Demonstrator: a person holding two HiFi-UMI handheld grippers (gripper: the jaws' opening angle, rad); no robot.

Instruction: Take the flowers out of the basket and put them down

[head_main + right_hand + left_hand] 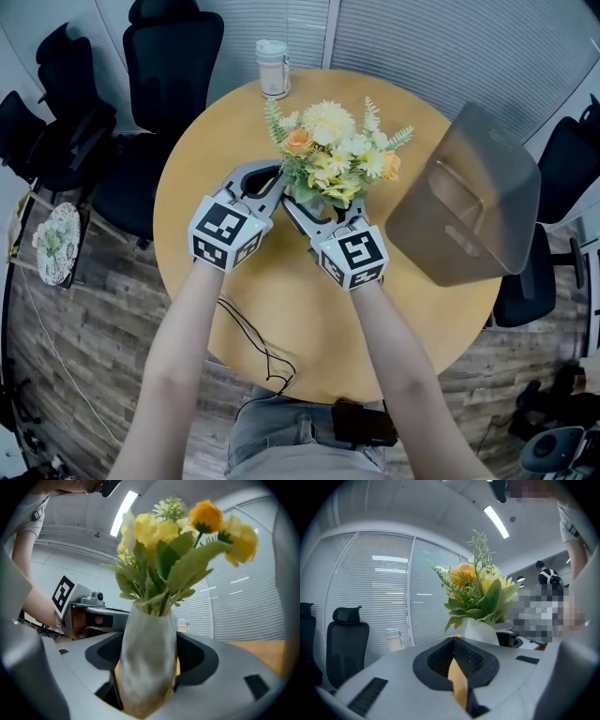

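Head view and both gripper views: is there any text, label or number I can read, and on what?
No readable text in any view.
Left cube, right cube: black-and-white square patterns only, no letters or digits.
Cup: any print is too small to read.
Vase, basket: no print visible.

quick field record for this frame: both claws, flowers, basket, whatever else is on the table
left claw: shut, nothing between its jaws, just left of the vase
right claw: shut on the white vase
flowers: yellow and orange bouquet, upright in the vase, outside the basket
vase on table: cannot tell whether its base touches
basket: translucent, tilted, at the round table's right edge
other: lidded cup at the table's far edge
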